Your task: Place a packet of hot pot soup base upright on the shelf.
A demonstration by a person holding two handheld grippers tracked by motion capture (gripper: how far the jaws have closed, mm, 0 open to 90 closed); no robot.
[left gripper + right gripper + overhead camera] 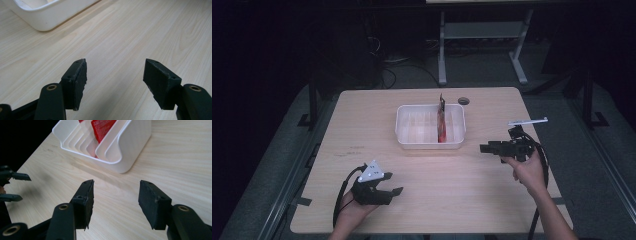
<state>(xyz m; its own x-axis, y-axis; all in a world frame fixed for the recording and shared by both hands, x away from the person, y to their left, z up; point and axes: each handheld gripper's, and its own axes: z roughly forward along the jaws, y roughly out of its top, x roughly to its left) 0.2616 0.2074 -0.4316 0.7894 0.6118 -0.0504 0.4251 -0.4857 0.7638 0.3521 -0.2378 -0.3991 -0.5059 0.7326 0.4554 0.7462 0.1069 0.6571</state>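
A white tray (pixel 430 126) sits on the wooden counter (pixel 432 200), past its centre and toward the far edge. It is rectangular with rounded corners, and raised ribs inside divide it into narrow slots. One red packet (pixel 441 124) stands upright in a slot right of the tray's middle — its dark top edge rises above the rim. In the right gripper view the packet (pixel 101 128) shows red with a pale panel beside it, leaning against a rib; its print is too small to read.

The left gripper (pixel 388 192) is held low over the near left part of the counter, well apart from the tray, with a grey three-cornered plate on top. Its jaws stand wide, with nothing between them; bare wood shows in the gap in the left gripper view (pixel 115 82), and a corner of the tray (pixel 47 15) lies ahead.

The right gripper (pixel 486 148) is held just right of the tray, pointing left toward it. Its jaws are also wide and empty (pixel 116 202). A thin pale strip (pixel 527 121) lies on the counter near the right edge.
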